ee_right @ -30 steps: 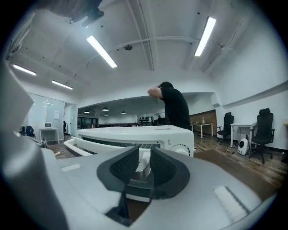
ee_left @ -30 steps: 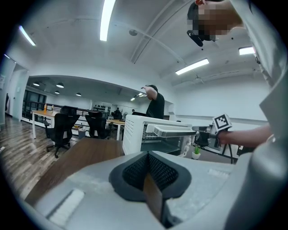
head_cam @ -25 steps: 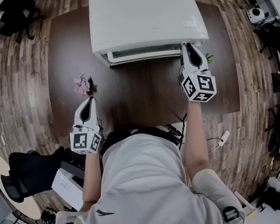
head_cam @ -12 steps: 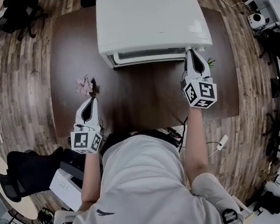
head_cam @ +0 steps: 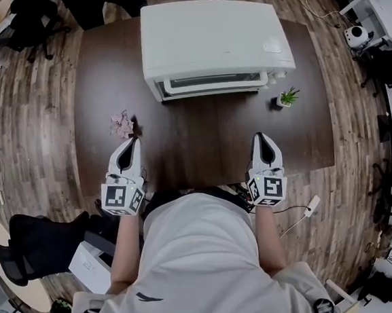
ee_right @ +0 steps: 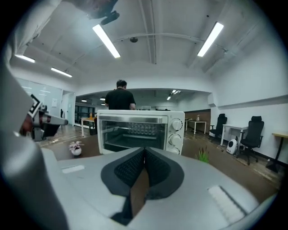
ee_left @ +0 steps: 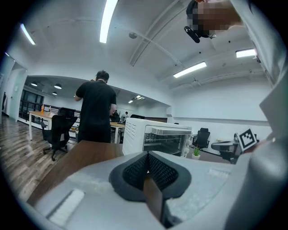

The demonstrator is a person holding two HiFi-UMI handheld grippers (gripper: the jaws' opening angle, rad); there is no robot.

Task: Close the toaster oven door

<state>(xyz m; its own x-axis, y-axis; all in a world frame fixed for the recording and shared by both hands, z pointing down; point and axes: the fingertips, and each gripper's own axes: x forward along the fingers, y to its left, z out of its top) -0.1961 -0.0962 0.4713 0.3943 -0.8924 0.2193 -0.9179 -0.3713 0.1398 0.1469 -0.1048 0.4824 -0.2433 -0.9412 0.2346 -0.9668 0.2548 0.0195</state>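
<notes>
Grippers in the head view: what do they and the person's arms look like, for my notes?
Both the left gripper and right gripper are white, tapering shells with dark textured pads, each carrying a cube of black-and-white square markers. Forearms are bare; the person wears a light grey shirt.

Seen from above, the person wears a pale grey short-sleeved T-shirt (head_cam: 198,254) with a small dark logo (head_cam: 148,297) near the hem. The left tongs (head_cam: 133,142) and right tongs (head_cam: 258,137) are white, with dark meshed pads (ee_right: 128,168). Each carries a cube (head_cam: 121,198) of black-and-white square markers.
</notes>
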